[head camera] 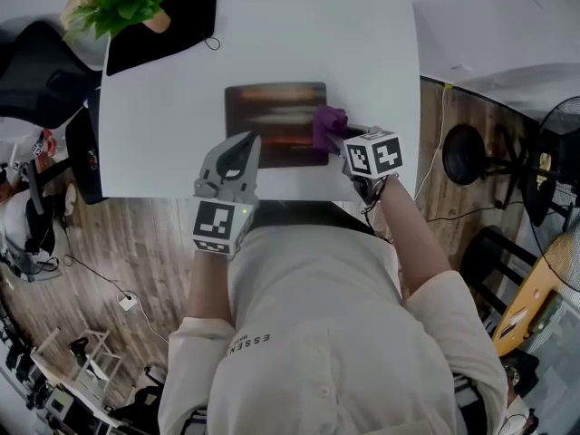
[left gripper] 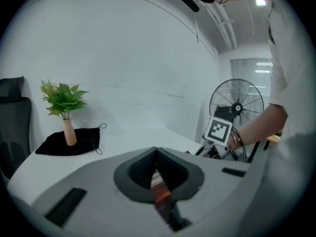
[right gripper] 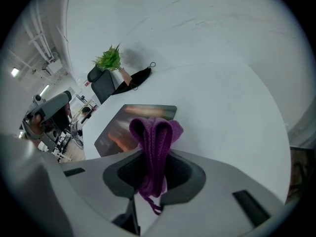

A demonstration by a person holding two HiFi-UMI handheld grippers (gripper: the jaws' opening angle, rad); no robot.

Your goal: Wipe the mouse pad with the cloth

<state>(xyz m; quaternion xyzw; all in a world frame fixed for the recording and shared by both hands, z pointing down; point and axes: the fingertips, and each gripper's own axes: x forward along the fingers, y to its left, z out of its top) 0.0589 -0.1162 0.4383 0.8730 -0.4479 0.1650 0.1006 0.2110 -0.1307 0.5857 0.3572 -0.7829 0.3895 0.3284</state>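
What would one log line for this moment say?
left gripper: jaws together, over near edge of mouse pad | right gripper: shut on purple knitted cloth, at pad's right edge

One white tabletop [head camera: 381,80] is carrying one dark mouse pad [head camera: 272,107], one purple cloth [head camera: 328,123], one vase of green leaves [head camera: 122,3] and one black fabric piece [head camera: 172,21] at the far left. Two grippers are showing, the left gripper [head camera: 243,143] and the right gripper [head camera: 333,143], each bearing one marker cube [head camera: 373,154]. One black chair [head camera: 36,71] is sitting at the far left, and one standing fan [left gripper: 238,107] is showing to the right. One person [head camera: 317,333] is leaning over the near edge.
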